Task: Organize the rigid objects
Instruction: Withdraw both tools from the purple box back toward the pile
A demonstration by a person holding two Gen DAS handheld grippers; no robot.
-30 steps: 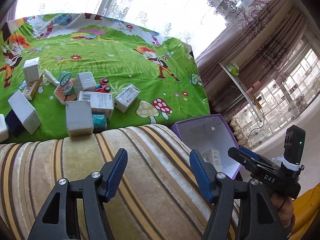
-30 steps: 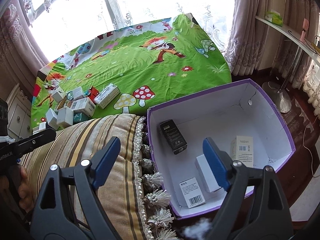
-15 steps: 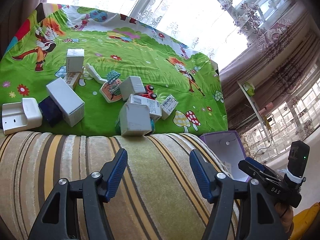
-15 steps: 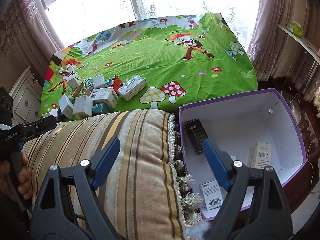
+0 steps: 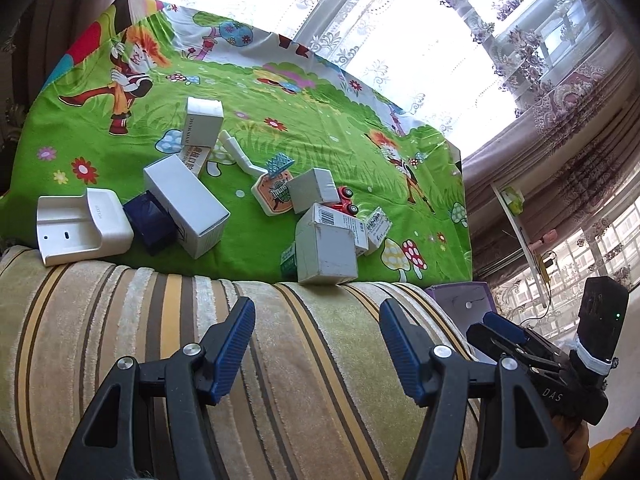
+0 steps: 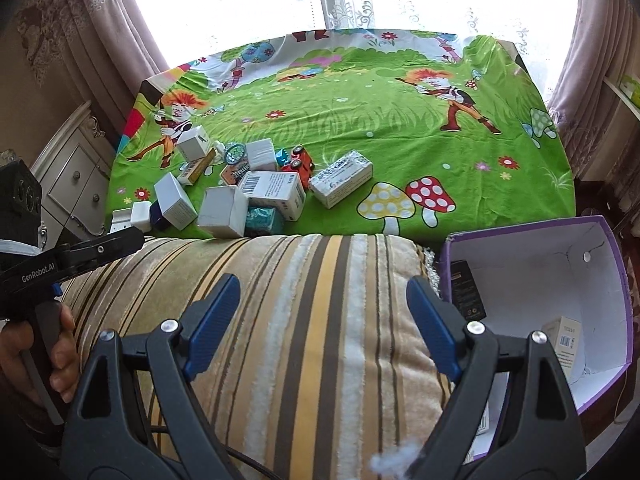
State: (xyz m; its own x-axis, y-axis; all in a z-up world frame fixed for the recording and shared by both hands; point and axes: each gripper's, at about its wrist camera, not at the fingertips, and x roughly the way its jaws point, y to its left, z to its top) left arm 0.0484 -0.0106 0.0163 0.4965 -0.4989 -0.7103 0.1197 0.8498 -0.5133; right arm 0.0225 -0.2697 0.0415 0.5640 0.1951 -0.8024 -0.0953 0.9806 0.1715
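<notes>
Boxes (image 6: 256,192) lie clustered on the green tabletop (image 6: 400,132), beyond the striped cushion (image 6: 312,320). Left gripper (image 5: 316,344) and right gripper (image 6: 324,320) hover above this cushion, fingers spread, nothing between them.

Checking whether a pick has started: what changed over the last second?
Both views swung left, from the purple box toward the pile of small boxes on the bed. Left gripper and right gripper stayed open and empty over the striped cushion; nothing grasped or released.
</notes>
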